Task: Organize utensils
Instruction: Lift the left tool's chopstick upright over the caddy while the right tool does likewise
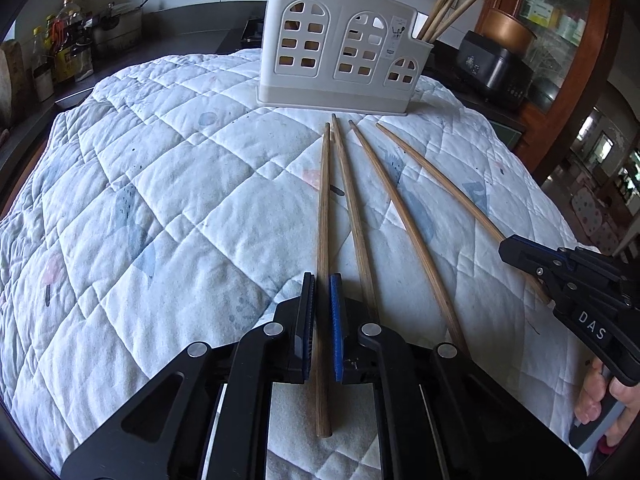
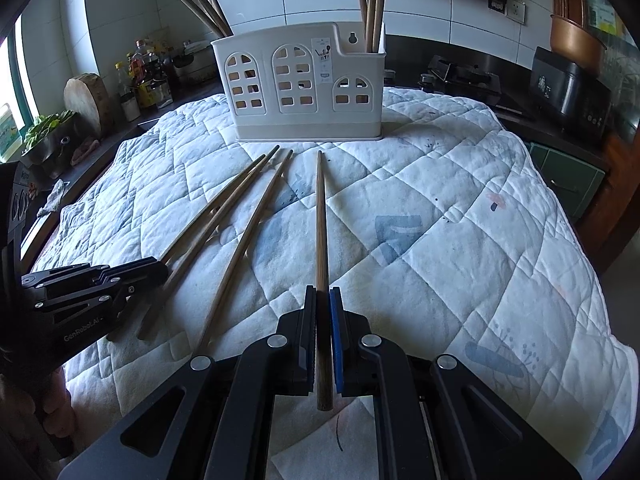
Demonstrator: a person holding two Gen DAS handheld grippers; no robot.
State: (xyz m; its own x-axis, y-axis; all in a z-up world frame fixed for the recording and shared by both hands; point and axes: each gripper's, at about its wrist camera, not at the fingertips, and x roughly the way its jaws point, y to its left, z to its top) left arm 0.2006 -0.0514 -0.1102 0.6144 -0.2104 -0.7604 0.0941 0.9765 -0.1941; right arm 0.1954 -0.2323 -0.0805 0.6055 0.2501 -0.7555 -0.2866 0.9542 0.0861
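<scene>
Several wooden chopsticks lie on the quilted cloth (image 1: 140, 200), pointing at a white holder (image 1: 340, 52) with arched window cut-outs; more chopsticks stand in it. My left gripper (image 1: 321, 280) is around the leftmost chopstick (image 1: 323, 208), its jaws nearly closed on it, the stick still lying on the cloth. My right gripper (image 2: 322, 292) is shut on the rightmost chopstick (image 2: 320, 220). The right gripper also shows in the left wrist view (image 1: 516, 250), and the left gripper shows in the right wrist view (image 2: 156, 270). Two chopsticks (image 1: 400, 216) lie between them. The holder also shows in the right wrist view (image 2: 300, 84).
Bottles and jars (image 2: 144, 80) and a wooden block (image 2: 86, 98) stand on the counter at the back left. A black appliance (image 2: 568, 92) and a copper pot (image 2: 572, 40) stand at the back right. A stove (image 2: 460, 76) sits behind the cloth.
</scene>
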